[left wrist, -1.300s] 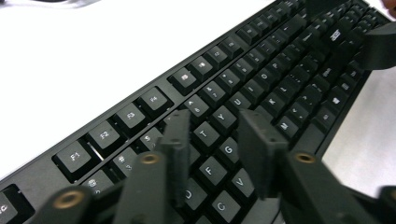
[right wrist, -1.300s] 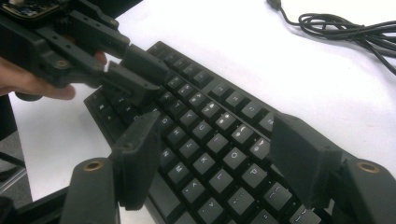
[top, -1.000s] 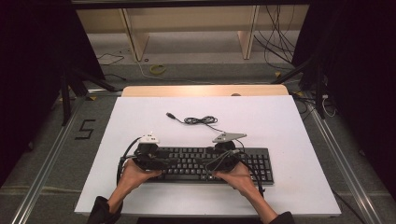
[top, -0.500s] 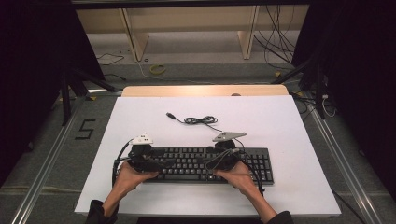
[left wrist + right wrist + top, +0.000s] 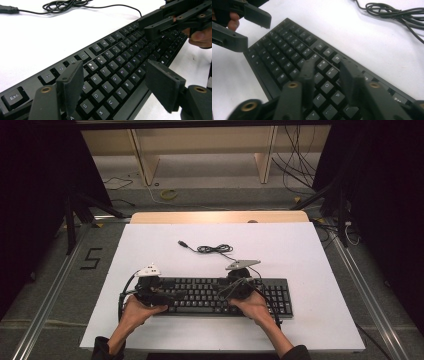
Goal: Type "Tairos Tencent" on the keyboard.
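A black keyboard [image 5: 210, 295] lies near the front of the white table [image 5: 310, 265], and its keys [image 5: 117, 62] fill both gripper views. My left gripper [image 5: 113, 72] hovers over the keyboard's left end [image 5: 160, 296]. Its jaws have just been opening and now stand wide, with nothing between them. My right gripper [image 5: 327, 65] hangs over the keys right of the middle [image 5: 230, 292]. Its jaws have just been closing to a narrow gap, with only keys [image 5: 325, 87] showing below. Each gripper view shows the other gripper farther off.
The keyboard's thin black cable [image 5: 215, 249] lies coiled behind it, ending in a USB plug [image 5: 182, 243]. The same coil [image 5: 387, 11] shows past the right gripper. White tabletop stretches behind and to both sides. A wooden strip [image 5: 215, 216] edges the far side.
The left hand has shifted slightly left along the keyboard. The right hand has stayed where it was.
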The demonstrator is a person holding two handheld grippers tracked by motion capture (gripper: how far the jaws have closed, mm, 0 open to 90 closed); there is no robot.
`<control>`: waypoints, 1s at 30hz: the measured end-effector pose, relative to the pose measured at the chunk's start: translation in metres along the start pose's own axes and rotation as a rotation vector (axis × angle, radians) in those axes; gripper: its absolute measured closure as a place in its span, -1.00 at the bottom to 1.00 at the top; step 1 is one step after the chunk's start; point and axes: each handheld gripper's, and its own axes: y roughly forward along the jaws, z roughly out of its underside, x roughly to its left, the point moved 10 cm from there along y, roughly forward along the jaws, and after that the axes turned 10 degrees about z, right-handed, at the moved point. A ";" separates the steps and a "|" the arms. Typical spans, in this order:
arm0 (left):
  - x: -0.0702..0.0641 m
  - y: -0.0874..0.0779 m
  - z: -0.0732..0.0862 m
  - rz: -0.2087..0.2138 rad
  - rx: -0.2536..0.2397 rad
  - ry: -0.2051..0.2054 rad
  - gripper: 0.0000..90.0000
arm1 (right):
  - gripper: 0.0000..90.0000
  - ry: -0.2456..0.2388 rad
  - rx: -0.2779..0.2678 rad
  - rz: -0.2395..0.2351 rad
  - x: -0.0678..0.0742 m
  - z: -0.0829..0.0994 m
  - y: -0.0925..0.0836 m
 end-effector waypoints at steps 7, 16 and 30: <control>-0.001 -0.004 0.001 0.002 -0.014 -0.005 -0.32 | 0.86 -0.015 0.029 0.004 0.001 0.004 0.008; -0.001 -0.008 0.002 0.011 -0.035 -0.012 -0.32 | 1.00 -0.040 0.070 0.007 0.004 0.010 0.017; -0.004 -0.011 0.008 0.023 -0.049 -0.015 -0.34 | 1.00 -0.066 0.104 0.021 0.006 0.017 0.028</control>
